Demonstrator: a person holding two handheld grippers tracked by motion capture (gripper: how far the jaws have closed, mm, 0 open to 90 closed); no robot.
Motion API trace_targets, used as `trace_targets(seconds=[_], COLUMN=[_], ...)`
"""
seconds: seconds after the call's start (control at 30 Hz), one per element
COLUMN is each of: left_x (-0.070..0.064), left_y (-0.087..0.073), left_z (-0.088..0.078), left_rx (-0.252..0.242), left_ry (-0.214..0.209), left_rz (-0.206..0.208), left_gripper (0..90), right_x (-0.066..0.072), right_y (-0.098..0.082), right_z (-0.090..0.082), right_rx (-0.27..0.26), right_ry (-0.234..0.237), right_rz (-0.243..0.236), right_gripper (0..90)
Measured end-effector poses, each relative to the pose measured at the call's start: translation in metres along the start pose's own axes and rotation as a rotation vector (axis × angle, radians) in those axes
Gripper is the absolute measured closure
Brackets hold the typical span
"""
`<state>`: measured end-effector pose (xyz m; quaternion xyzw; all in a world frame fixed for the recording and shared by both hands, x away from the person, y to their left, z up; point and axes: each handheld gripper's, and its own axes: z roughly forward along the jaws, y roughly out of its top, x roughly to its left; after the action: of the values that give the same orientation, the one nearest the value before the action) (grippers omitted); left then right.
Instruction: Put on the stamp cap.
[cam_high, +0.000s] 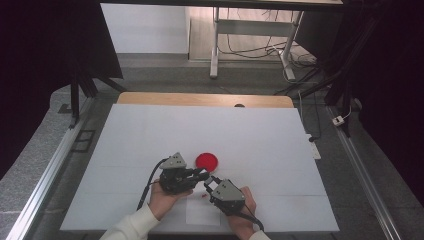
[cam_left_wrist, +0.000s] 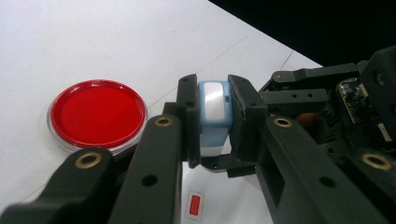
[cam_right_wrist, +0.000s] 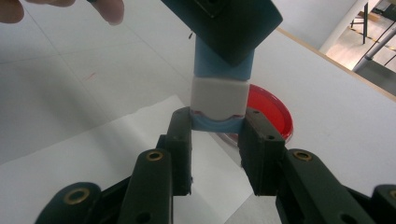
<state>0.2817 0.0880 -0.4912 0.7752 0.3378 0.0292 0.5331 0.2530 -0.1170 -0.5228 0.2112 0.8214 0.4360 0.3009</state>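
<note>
Both grippers are clamping the same item: a small light-blue plastic block with a white end section (cam_left_wrist: 215, 112), held up off the white table sheet (cam_high: 150, 140).

Left gripper (cam_left_wrist: 214, 116): jaws are closing flat on the blue block's two sides, pads pressing on it. In the left gripper view the block's glossy white face is pointing at the camera. Gripping, not empty.

Right gripper (cam_right_wrist: 215, 126): jaws are pinching the block's lower blue lip, just under the white section (cam_right_wrist: 218, 98). Pads are touching it on both sides. Also gripping.

In the high view, left gripper (cam_high: 202, 175) and right gripper (cam_high: 212, 181) are meeting tip to tip; the block itself is too small to make out there.

Landmark: round red dish with a clear plastic rim (cam_high: 206, 160), lying flat on the sheet. The two gripper tips are sitting just on the near side of that dish, close to it but not touching. In the right gripper view the dish (cam_right_wrist: 273, 112) is showing directly behind the block.

A small red-marked tag (cam_left_wrist: 194, 205) on a white paper slip is lying on the sheet on the near side of the dish, under the grippers.
</note>
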Motion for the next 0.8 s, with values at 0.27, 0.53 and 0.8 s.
trace_targets(seconds=[0.27,0.53,0.8], left_x=[0.003,0.003,0.004], left_y=[0.000,0.002,0.006], left_z=[-0.001,-0.002,-0.010], left_rx=[0.003,0.011,-0.013], left_ry=[-0.003,0.004,0.012], left_rz=[-0.011,0.011,0.023], left_gripper=[75.3,75.3,75.2], right_x=[-0.002,-0.007,-0.024], right_y=[0.001,-0.004,-0.009], right_z=[0.001,0.003,-0.006], right_rx=[0.012,0.027,0.026], right_ry=[0.021,0.074,0.122], right_rz=[0.009,0.024,0.088], right_gripper=[65.4,59.8,49.2])
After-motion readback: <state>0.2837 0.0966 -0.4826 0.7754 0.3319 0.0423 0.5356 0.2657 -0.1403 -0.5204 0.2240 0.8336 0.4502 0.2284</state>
